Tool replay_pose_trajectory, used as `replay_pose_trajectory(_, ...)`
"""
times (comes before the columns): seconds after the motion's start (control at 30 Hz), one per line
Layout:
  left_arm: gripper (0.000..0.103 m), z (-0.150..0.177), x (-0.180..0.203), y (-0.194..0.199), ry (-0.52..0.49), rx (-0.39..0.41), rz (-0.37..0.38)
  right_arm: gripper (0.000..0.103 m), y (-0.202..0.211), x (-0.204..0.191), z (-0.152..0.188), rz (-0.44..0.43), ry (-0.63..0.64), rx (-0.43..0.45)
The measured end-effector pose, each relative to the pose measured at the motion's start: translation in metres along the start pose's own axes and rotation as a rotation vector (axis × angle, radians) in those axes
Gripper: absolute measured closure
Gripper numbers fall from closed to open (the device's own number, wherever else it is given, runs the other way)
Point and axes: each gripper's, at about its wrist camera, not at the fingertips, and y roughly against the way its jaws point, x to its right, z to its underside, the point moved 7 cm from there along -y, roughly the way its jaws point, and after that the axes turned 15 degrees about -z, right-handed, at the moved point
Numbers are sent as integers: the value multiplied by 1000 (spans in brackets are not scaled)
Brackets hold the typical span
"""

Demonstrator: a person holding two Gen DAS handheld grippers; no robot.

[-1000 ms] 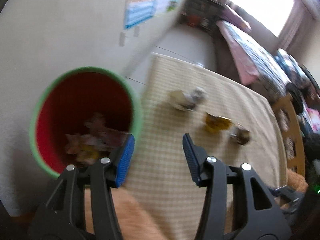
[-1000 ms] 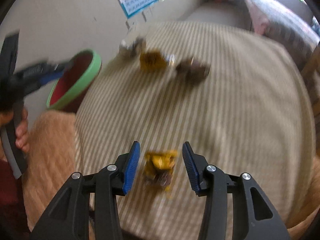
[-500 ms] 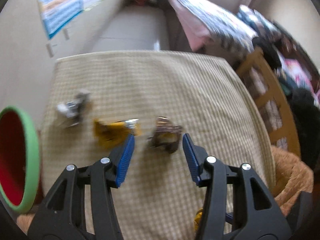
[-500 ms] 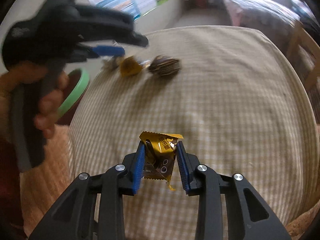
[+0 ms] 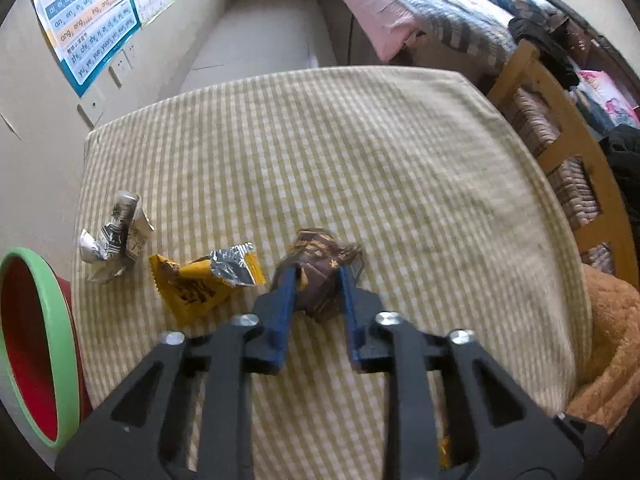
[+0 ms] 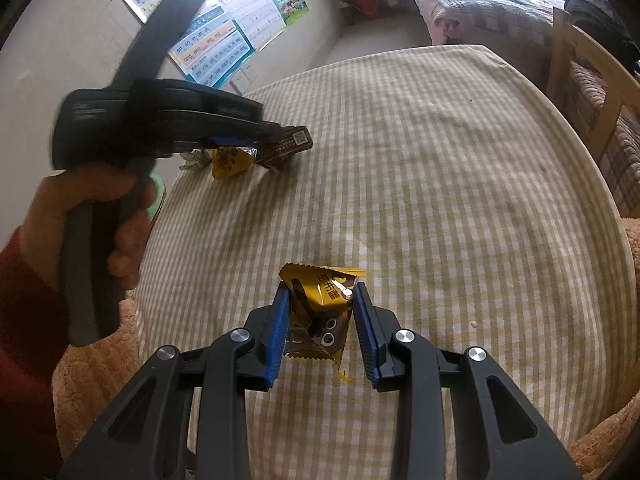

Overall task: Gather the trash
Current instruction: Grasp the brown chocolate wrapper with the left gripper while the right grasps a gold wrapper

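Observation:
My left gripper (image 5: 318,276) is shut on a crumpled brown wrapper (image 5: 320,258) that rests on the checked tablecloth (image 5: 360,152). A yellow wrapper (image 5: 200,280) and a silver wrapper (image 5: 114,236) lie to its left. The red bin with a green rim (image 5: 60,344) stands at the left table edge. My right gripper (image 6: 320,300) is shut on a gold wrapper (image 6: 320,312) near the front of the table. The left gripper (image 6: 280,136) also shows in the right wrist view, on the brown wrapper (image 6: 294,142).
A wooden chair (image 5: 560,152) stands at the right of the table. A fluffy orange cushion (image 5: 608,352) lies at the right front. A bed (image 5: 420,12) is beyond the table. Posters (image 5: 88,20) hang on the left wall.
My left gripper swung from the bin to the table and shut on the brown wrapper. My right gripper shut on the gold wrapper.

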Motion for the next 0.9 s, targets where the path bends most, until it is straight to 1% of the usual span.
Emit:
replay_pose_trajectory(0.03, 86, 1, -3, 3, 7, 3, 9, 72, -1, 0, 0, 2, -2, 2)
replay_pose_trajectory(0.13, 87, 8, -9, 11, 18, 8, 14, 72, -2, 3, 0, 8, -8, 2)
replay_pose_trajectory(0.27, 86, 24, -13, 9, 16, -29, 34, 72, -2, 3, 0, 14, -5, -1)
replay_pose_trajectory(0.3, 83, 27, -12, 8, 10, -35, 34, 71, -2, 3, 1, 15, -5, -3)
replay_pose_trajectory(0.33, 72, 29, -11, 6, 1, -41, 35, 71, -2, 3, 1, 16, -5, -4)
replay_pose_trajectory(0.4, 58, 34, -10, 1, -13, -47, 22, 71, -3, 4, 2, 16, -8, -6)
replay_pose_trajectory(0.5, 55, 34, -12, -4, -13, -45, 0, 71, -2, 5, 1, 15, -12, -4)
replay_pose_trajectory(0.67, 57, 28, -22, -12, 16, -59, -21, 71, -2, 4, 2, 15, -10, -3)
replay_pose_trajectory(0.77, 71, 31, -30, -15, 26, -56, -54, 71, -2, 4, 2, 16, -10, -3)
replay_pose_trajectory(0.8, 74, 32, -34, -15, 31, -50, -57, 71, -1, 4, 2, 16, -11, -3)
replay_pose_trajectory(0.9, 75, 37, -38, -9, 64, -45, -24, 71, -1, 3, 2, 20, -8, -3)
